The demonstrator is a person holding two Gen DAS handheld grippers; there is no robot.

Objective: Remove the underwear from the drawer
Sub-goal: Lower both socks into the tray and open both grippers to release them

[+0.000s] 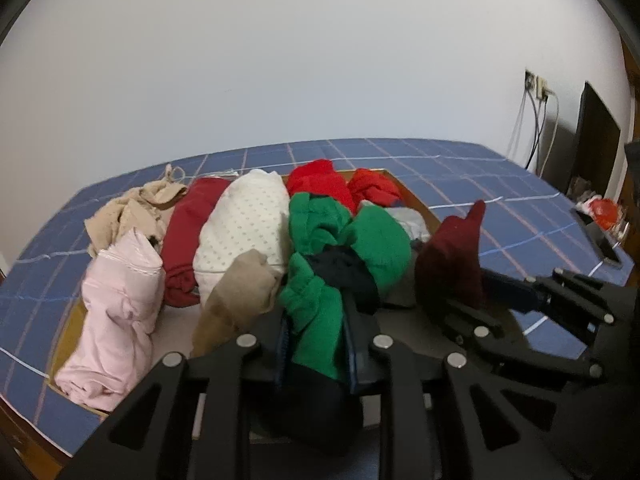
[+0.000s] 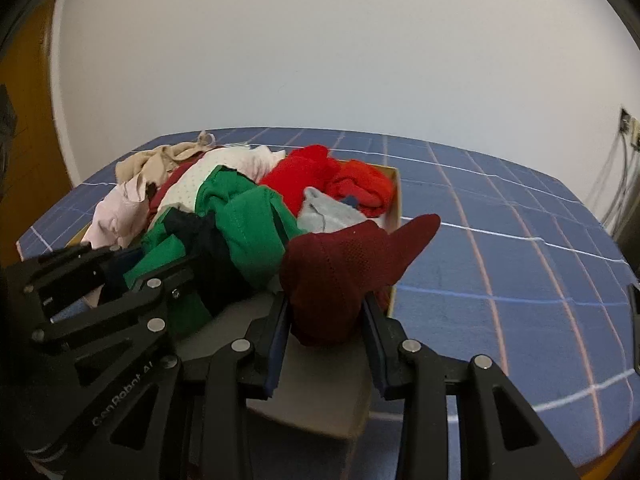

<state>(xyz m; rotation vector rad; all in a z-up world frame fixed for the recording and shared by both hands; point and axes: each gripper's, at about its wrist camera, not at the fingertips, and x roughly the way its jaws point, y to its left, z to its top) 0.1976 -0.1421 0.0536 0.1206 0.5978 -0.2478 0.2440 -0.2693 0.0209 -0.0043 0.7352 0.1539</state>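
A shallow wooden drawer (image 1: 416,200) (image 2: 396,204) lies on a blue checked cloth, heaped with underwear. My left gripper (image 1: 316,344) is shut on a green pair with a navy band (image 1: 316,320), which still lies in the heap. In the right wrist view the left gripper (image 2: 116,280) comes in from the left, and the green pair (image 2: 248,224) spreads across the pile. My right gripper (image 2: 326,332) is shut on a dark red mesh pair (image 2: 344,276), held over the drawer's near right corner. The left wrist view shows the right gripper (image 1: 480,296) and the dark red pair (image 1: 452,264) at the right.
Other pieces fill the drawer: pink (image 1: 120,312), white dotted (image 1: 244,228), beige (image 1: 136,208), bright red (image 1: 320,184), grey (image 2: 332,212). The blue checked cloth (image 2: 500,248) spreads to the right. Wall sockets with cables (image 1: 536,120) and a dark panel (image 1: 596,140) stand at the far right.
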